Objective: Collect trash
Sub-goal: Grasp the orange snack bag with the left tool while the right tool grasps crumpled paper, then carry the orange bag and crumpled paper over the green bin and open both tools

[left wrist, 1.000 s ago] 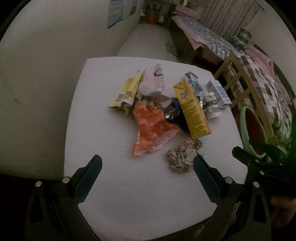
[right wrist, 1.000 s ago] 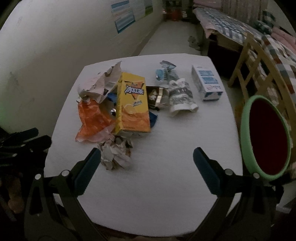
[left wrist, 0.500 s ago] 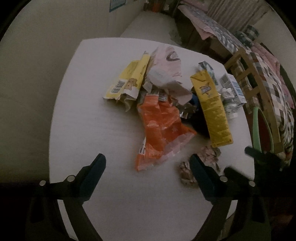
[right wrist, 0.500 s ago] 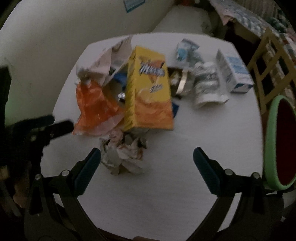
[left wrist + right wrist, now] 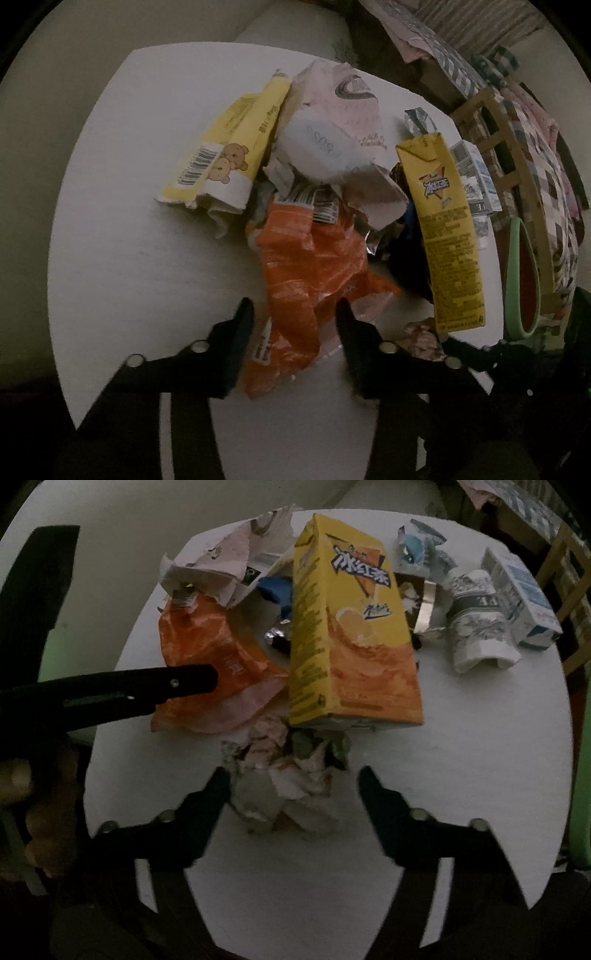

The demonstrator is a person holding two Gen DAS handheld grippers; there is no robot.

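Trash lies heaped on a white table (image 5: 129,240). My left gripper (image 5: 293,317) points down at an orange plastic wrapper (image 5: 314,266). Its jaws are closing, with the wrapper's near end between them, and I see no firm pinch. My right gripper (image 5: 291,782) straddles a crumpled paper wad (image 5: 288,786). Its jaws are closing too, with a gap still on the wad's right side. A yellow drink carton (image 5: 351,627) lies just beyond the wad. One of the left gripper's fingers (image 5: 184,677) reaches over the orange wrapper (image 5: 207,642) in the right wrist view.
A yellow bear-print packet (image 5: 229,155), a torn pink paper bag (image 5: 340,122), a blue-and-white carton (image 5: 521,598) and a crushed white pack (image 5: 476,627) share the heap. A green-rimmed bin (image 5: 517,277) stands off the table's right edge, beside a wooden chair (image 5: 498,122).
Both grippers have sunk toward the table and their jaws have narrowed. The left one now straddles the orange wrapper and the right one the paper wad.
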